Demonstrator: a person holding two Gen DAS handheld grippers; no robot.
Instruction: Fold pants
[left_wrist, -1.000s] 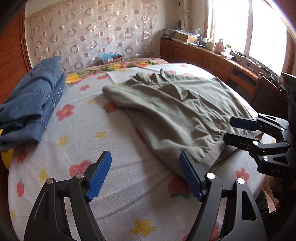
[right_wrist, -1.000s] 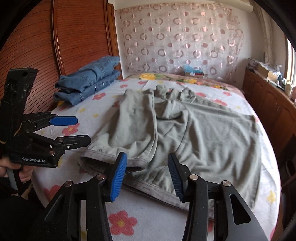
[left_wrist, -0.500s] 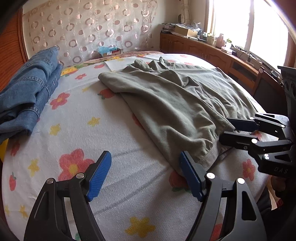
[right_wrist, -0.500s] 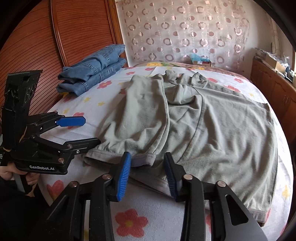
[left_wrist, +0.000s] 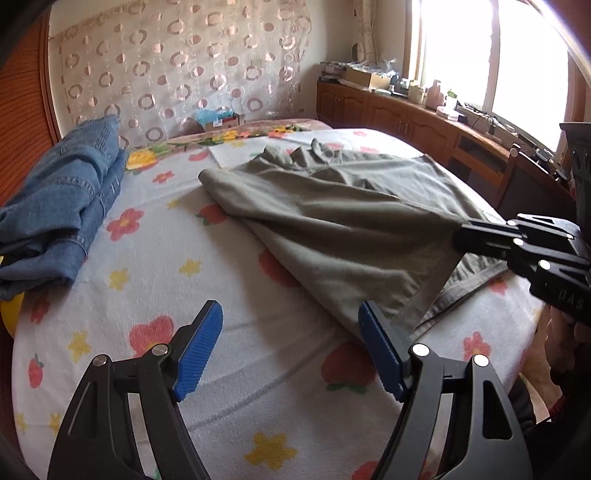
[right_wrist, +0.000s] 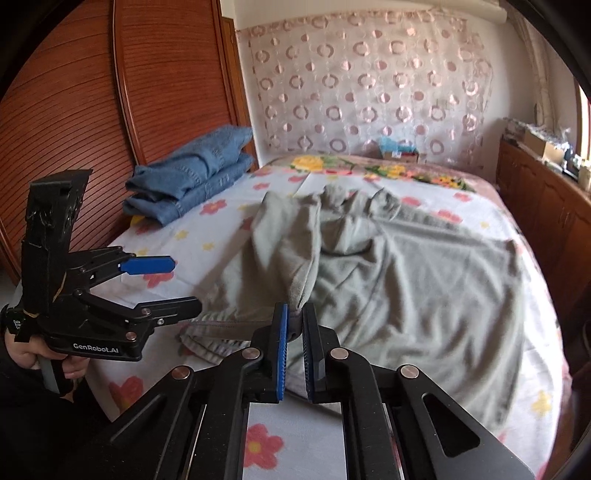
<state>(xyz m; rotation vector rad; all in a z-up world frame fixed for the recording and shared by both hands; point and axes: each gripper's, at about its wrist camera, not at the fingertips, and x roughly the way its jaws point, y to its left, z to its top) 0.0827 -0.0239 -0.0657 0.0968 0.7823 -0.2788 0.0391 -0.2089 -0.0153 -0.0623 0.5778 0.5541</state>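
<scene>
Grey-green pants (left_wrist: 332, 218) lie spread on the flowered bed sheet (left_wrist: 221, 280); they also show in the right wrist view (right_wrist: 406, 280). My right gripper (right_wrist: 294, 332) is shut on the hem of the folded-over upper layer and holds it lifted above the bed; it shows from the side in the left wrist view (left_wrist: 461, 236). My left gripper (left_wrist: 291, 350) is open and empty, just left of the lifted hem, near the bed's front edge; it also shows in the right wrist view (right_wrist: 162, 284).
Folded blue jeans (left_wrist: 59, 210) lie at the bed's left side, by a wooden headboard (right_wrist: 92, 122). A wooden cabinet (left_wrist: 424, 122) with clutter runs under the window at right. A patterned curtain (right_wrist: 369, 96) hangs behind the bed.
My right gripper closed on the pants' hem and lifted it off the bed. The left gripper stayed open and shifted slightly.
</scene>
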